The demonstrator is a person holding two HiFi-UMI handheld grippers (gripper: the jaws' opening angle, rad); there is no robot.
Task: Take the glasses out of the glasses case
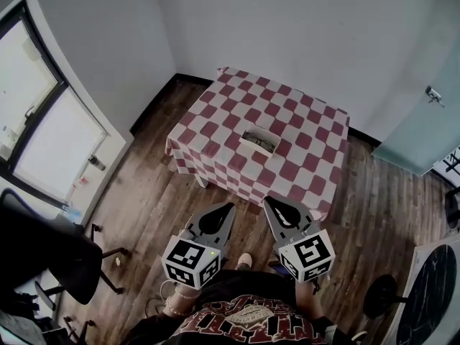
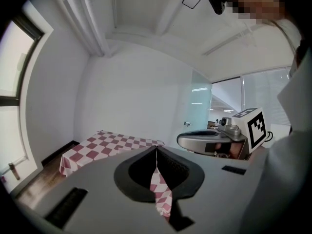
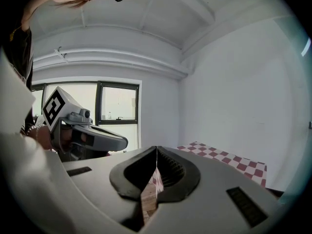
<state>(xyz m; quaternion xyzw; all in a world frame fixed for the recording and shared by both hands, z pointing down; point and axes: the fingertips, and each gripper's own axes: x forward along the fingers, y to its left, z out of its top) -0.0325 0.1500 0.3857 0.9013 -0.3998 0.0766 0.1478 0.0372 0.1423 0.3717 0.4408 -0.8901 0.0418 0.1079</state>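
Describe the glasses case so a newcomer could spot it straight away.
Find the red-and-white checked table ahead. The glasses case lies near its middle, small and pale with a dark centre. It is the only thing on the table.

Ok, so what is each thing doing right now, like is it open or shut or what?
left hand-held gripper: jaws shut, holding nothing, over the floor short of the table
right hand-held gripper: jaws shut, holding nothing, beside the left one
glasses case: lying on the table, looks open with something dark inside; too small to be sure
table: covered by a red-and-white checked cloth
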